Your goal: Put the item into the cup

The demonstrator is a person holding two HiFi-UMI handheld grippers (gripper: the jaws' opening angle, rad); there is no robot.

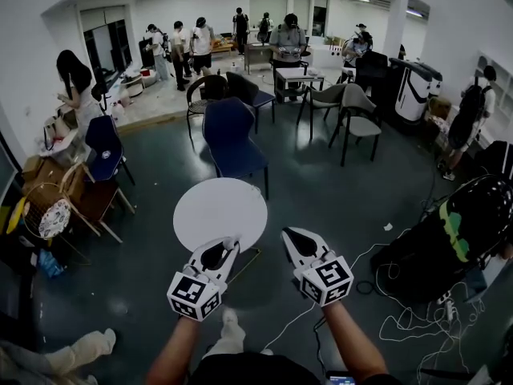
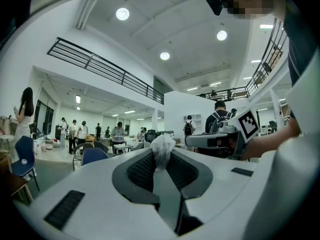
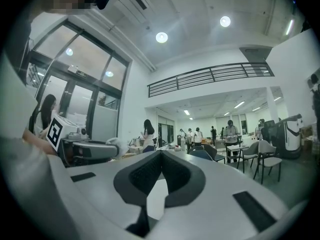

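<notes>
White round table [image 1: 220, 207], grey floor [image 1: 321, 191]; left hand-held gripper [image 1: 230, 242] pinching white wad [image 2: 162, 145], right hand-held gripper [image 1: 292, 234] closed.

Ceiling lights [image 2: 122, 14] glaring, fisheye-bent edges — dark corners

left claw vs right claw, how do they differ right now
The left claw is shut on a crumpled white item; the right claw is shut on nothing. In the head view the left claw's tip overlaps the round table; the right claw sits off its edge. Both are white and point forward, side by side.
</notes>
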